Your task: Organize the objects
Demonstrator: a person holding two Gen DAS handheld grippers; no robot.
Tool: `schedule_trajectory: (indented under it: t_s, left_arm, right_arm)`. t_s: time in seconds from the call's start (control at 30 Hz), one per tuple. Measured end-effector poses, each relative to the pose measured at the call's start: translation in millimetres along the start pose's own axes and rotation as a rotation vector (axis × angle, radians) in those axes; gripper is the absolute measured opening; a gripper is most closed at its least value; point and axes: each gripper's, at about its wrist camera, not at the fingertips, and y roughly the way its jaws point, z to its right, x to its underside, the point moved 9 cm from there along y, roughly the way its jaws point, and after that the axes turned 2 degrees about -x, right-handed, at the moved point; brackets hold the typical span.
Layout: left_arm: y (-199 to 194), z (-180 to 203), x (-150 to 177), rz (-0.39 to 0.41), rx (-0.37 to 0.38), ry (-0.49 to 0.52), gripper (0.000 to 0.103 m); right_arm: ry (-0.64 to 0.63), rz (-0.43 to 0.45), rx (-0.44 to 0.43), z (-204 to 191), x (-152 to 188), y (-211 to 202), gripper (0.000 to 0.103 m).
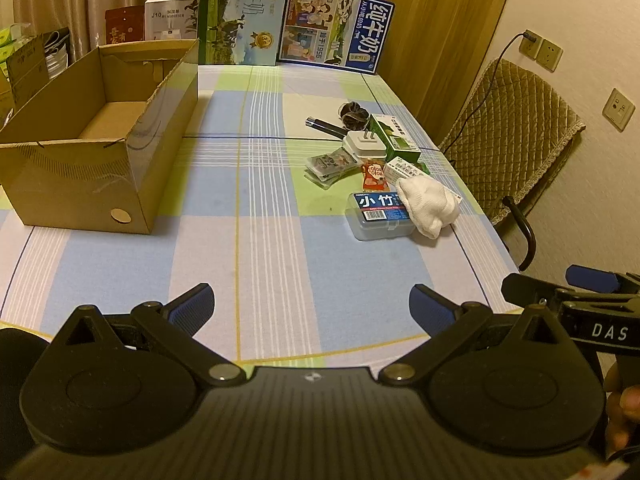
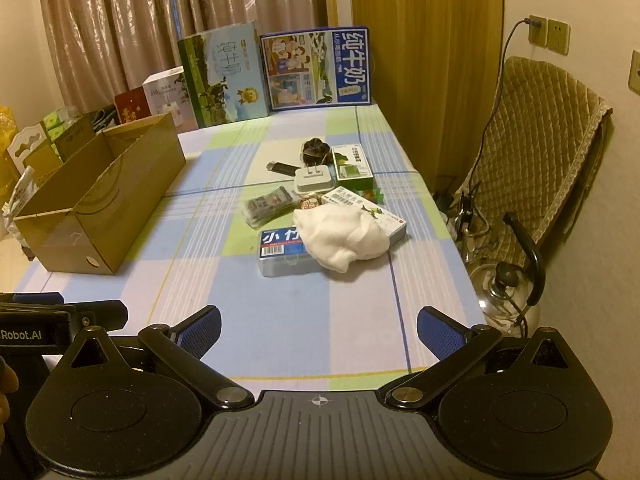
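Desk [image 1: 280, 264]: lying under a blue, green and white check cloth, carrying everything below.
Cardboard box [image 1: 100, 168]: sitting open-topped along the desk's left edge, nothing showing inside it.
Milk cartons [image 1: 240, 16]: two printed cartons standing upright against the desk's far edge, the blue one [image 1: 336, 26] just right of the green one.
Chair [image 2: 540, 152]: standing off the desk's right edge, wearing a quilted cover.
Pile of small things: clustering near the desk's right edge, well apart from the cardboard box.
White cloth [image 2: 344, 236]: lying bunched at the pile's near end, overlapping the clear plastic case and a flat white carton [image 2: 384, 216].
Clear plastic case [image 1: 380, 216]: lying flat with a blue label, nearest to the desk's near edge.
Green box [image 1: 394, 138]: lying toward the far side of the pile, touching the white plug adapter [image 1: 362, 146].
Black stick-shaped item [image 1: 324, 126]: lying at the pile's far left; kind unclear.
Left hand-held gripper [image 1: 312, 308]: hovering over the desk's near edge, fingers spread wide, gripping nothing.
Right hand-held gripper [image 2: 318, 330]: hovering beside the left one, fingers spread wide, gripping nothing.
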Motion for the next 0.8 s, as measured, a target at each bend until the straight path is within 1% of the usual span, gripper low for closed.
schedule_trajectory:
  t_s: [0.6, 0.7, 0.8]
  left_arm:
    - [3.2, -1.9, -1.4, -0.009, 0.008, 0.000, 0.102]
    - [7.3, -1.8, -8.2, -0.007, 0.022, 0.017, 0.102]
    - [15.2, -1.7, -17.4, -0.001, 0.027, 0.051, 0.102]
  right_arm:
    - [-0.003, 0.008, 0.003, 5.4, 0.7, 1.7, 0.101]
    - [-0.016, 0.022, 0.005, 10.6, -6.7, 1.1, 0.101]
    - [-0.045, 0.038, 0.001, 16.2, -21.9, 0.5, 0.101]
